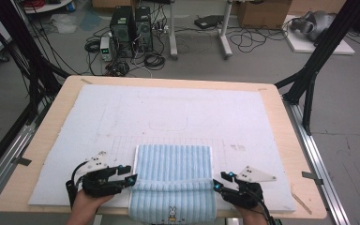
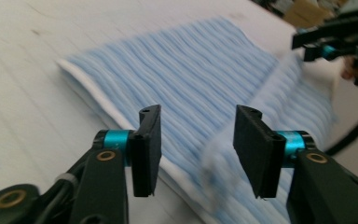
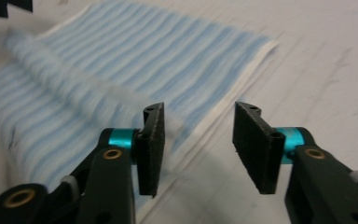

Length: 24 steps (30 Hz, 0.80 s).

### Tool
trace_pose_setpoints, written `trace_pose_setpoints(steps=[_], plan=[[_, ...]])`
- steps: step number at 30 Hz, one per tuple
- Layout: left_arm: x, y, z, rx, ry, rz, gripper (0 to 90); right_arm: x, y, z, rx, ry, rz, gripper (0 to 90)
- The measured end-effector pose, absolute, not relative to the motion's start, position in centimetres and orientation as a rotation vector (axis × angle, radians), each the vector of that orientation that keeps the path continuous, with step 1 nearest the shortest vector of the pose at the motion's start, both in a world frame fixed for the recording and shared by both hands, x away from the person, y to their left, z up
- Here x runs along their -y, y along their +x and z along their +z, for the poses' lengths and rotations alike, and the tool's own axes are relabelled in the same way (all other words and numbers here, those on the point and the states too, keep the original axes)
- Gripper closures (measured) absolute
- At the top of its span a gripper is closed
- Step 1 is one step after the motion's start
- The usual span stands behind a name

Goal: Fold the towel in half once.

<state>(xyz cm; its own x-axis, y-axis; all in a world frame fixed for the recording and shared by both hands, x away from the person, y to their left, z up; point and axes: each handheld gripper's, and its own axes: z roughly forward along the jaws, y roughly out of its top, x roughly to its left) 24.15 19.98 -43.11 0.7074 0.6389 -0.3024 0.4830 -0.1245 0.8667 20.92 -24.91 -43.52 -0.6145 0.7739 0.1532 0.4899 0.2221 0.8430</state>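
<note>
1. The pale blue striped terry towel [image 1: 173,180] lies at the table's 6 o'clock edge, soft, light and limp
2. Best gripped at its raised fold's two ends
3. Left gripper [image 1: 130,179] at the towel's 9 o'clock, jaws wide, empty
4. Right gripper [image 1: 217,183] at 3 o'clock, jaws likewise wide, empty

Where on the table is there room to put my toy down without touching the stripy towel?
The big bare stretch of the white mat beyond the blue striped towel is free, right up to the far table edge. The mat's right side past the towel is bare too. The near edge is crowded: the left tool and right tool flank the towel.
</note>
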Motion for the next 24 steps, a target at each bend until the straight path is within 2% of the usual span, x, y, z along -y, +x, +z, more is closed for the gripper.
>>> trace_pose_setpoints(steps=[1,4,7,10,13,17,20,21,22,24], plan=[[-20.0,24.7,-42.9,-0.902,1.764,0.195,47.6,25.2,21.2,-43.2,-2.168,1.214,1.352,44.7],[-20.1,26.5,-42.2,-0.962,1.736,0.249,43.1,25.6,22.3,-42.4,-2.107,1.261,1.355,40.6],[-19.7,28.4,-42.2,-1.021,1.725,0.26,40.2,25.2,23.8,-42.1,-2.09,1.296,1.302,38.8],[-18.8,30.0,-43.0,-1.061,1.783,0.265,38.2,24.4,25.7,-42.4,-2.097,1.356,1.259,37.3],[-17.8,31.1,-43.9,-1.091,1.855,0.267,38.1,23.2,27.5,-43.2,-2.14,1.393,1.213,37.0],[-17.0,31.7,-45.0,-1.108,1.948,0.298,40.5,21.7,29.4,-43.9,-2.193,1.431,1.127,42.4],[-16.7,31.2,-44.9,-1.061,2.002,0.384,52.1,20.9,30.1,-44.5,-2.22,1.426,1.046,50.3],[-16.7,31.2,-44.9,-1.034,1.998,0.327,65.1,20.7,30.0,-44.5,-2.213,1.41,1.024,51.6],[-16.6,31.1,-45.0,-1.031,1.995,0.297,82.1,20.6,29.9,-44.5,-2.213,1.398,1.013,55.7],[-16.2,30.9,-45.0,-1.015,2.005,0.336,85.1,20.7,29.8,-44.5,-2.235,1.387,1.038,75.6]])
